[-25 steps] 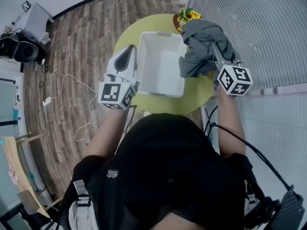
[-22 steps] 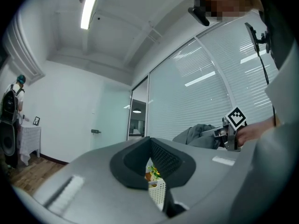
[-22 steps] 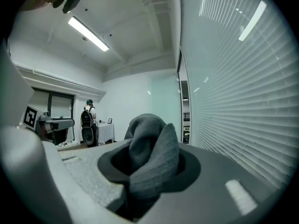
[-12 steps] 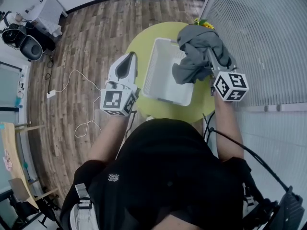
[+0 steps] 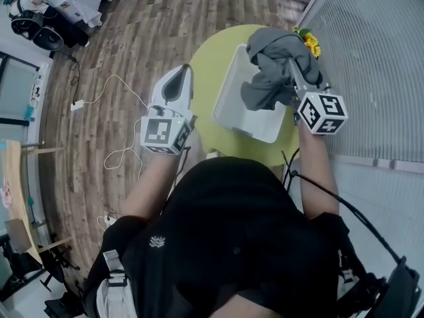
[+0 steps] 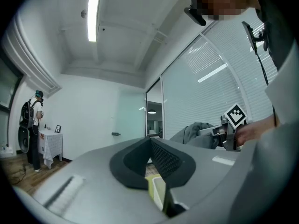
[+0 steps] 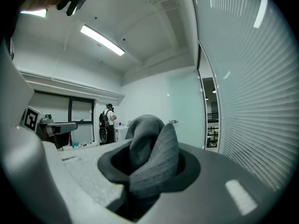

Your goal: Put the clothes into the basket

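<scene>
One grey garment, pinched between right gripper jaws, hangs over basket.

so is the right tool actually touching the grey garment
Touching. The right gripper view shows the grey garment bunched between the jaws of the right tool, which are closed on it. In the head view it hangs from that tool.
</scene>
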Demonstrator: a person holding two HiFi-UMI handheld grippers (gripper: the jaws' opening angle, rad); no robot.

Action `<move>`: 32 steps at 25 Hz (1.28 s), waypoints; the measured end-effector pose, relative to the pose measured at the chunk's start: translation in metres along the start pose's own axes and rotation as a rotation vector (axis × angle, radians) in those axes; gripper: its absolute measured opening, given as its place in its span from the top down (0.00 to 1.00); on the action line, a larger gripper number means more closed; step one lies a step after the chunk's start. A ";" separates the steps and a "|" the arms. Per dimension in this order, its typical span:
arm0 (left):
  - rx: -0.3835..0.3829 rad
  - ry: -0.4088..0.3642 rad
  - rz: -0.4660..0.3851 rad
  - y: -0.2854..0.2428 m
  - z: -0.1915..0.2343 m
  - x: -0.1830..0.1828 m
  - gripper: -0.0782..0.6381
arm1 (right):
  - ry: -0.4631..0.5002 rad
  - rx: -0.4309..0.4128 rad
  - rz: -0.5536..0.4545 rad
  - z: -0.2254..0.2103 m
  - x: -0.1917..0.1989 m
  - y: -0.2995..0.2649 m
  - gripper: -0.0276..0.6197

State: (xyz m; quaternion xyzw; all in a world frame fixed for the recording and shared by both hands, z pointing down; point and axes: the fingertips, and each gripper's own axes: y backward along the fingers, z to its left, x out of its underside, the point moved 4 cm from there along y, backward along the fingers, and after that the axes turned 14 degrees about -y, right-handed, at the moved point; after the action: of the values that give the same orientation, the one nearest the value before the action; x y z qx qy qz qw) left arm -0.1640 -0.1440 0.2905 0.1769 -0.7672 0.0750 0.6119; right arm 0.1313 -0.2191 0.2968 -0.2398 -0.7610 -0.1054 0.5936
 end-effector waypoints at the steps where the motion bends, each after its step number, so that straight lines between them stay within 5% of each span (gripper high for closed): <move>1: -0.005 -0.001 0.003 0.001 0.000 0.001 0.88 | 0.001 -0.008 0.000 0.001 -0.001 -0.003 0.75; 12: -0.046 -0.003 0.019 0.017 0.058 -0.001 0.88 | 0.021 -0.055 0.027 0.053 -0.002 -0.045 0.76; 20: -0.009 0.002 -0.021 0.037 0.045 0.016 0.88 | 0.015 -0.064 0.036 0.062 0.043 -0.025 0.76; 32: 0.051 0.023 0.066 0.007 0.032 0.044 0.88 | -0.017 -0.065 0.118 0.049 0.082 -0.031 0.76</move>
State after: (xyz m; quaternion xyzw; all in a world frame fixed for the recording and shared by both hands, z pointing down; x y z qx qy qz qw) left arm -0.2042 -0.1556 0.3264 0.1663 -0.7632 0.1169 0.6134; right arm 0.0594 -0.2048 0.3653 -0.3043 -0.7467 -0.0930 0.5841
